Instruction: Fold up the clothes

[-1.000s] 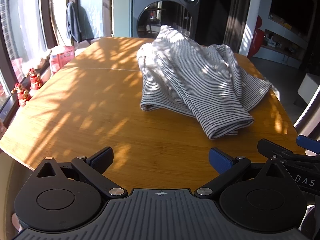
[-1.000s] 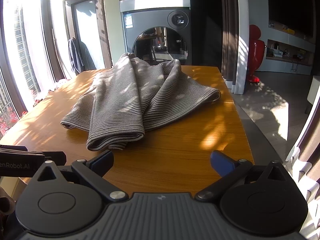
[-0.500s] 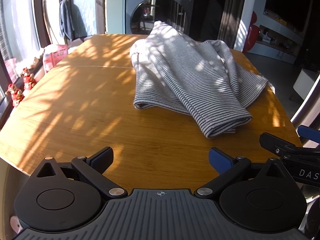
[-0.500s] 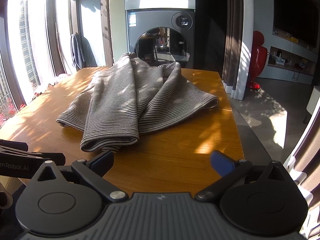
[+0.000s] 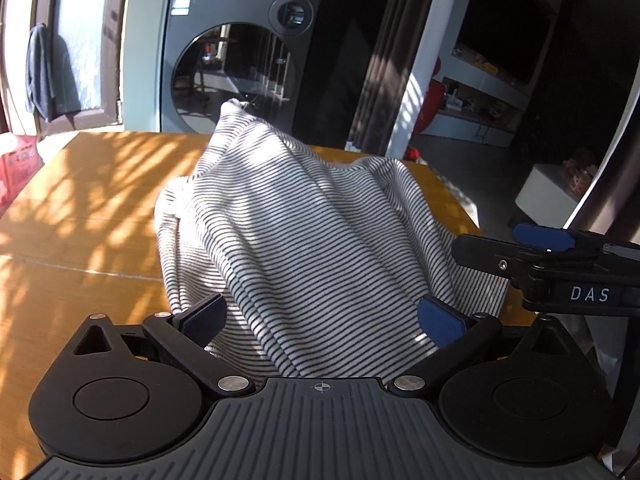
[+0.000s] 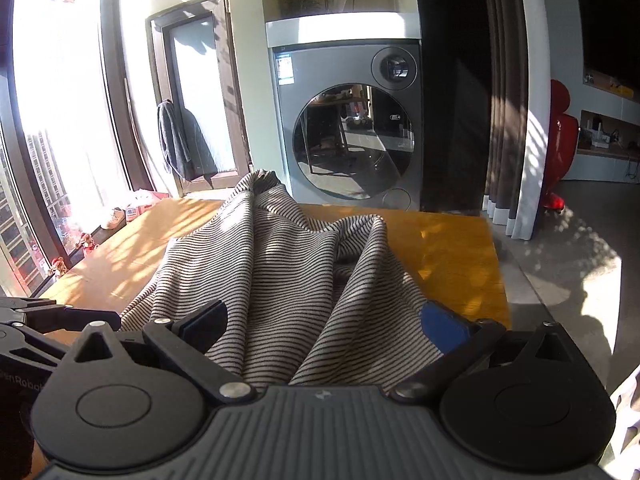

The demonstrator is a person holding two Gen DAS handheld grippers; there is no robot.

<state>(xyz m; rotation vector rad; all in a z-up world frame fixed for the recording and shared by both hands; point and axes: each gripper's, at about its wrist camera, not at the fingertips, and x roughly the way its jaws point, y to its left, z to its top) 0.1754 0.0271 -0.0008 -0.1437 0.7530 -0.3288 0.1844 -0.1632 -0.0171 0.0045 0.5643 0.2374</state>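
A grey-and-white striped garment (image 5: 300, 240) lies bunched in soft folds on the wooden table (image 5: 80, 208). My left gripper (image 5: 320, 316) is open, and the garment's near edge lies between its blue-padded fingers. The right gripper (image 5: 540, 252) shows from the side at the right edge of this view. In the right wrist view the same garment (image 6: 280, 272) rises in two ridges on the table (image 6: 452, 248). My right gripper (image 6: 324, 322) is open too, with the near hem between its fingers. Part of the left gripper (image 6: 40, 320) shows at the lower left.
A front-loading washing machine (image 6: 352, 132) stands beyond the table's far end. Tall windows and a sill with small figurines (image 6: 86, 242) run along the left, and a red box (image 5: 16, 160) sits there. The table's right edge (image 6: 502, 280) drops to bare floor.
Both grippers have moved forward over the table to the garment. Its near edge, well ahead before, now lies between the open fingers of each.
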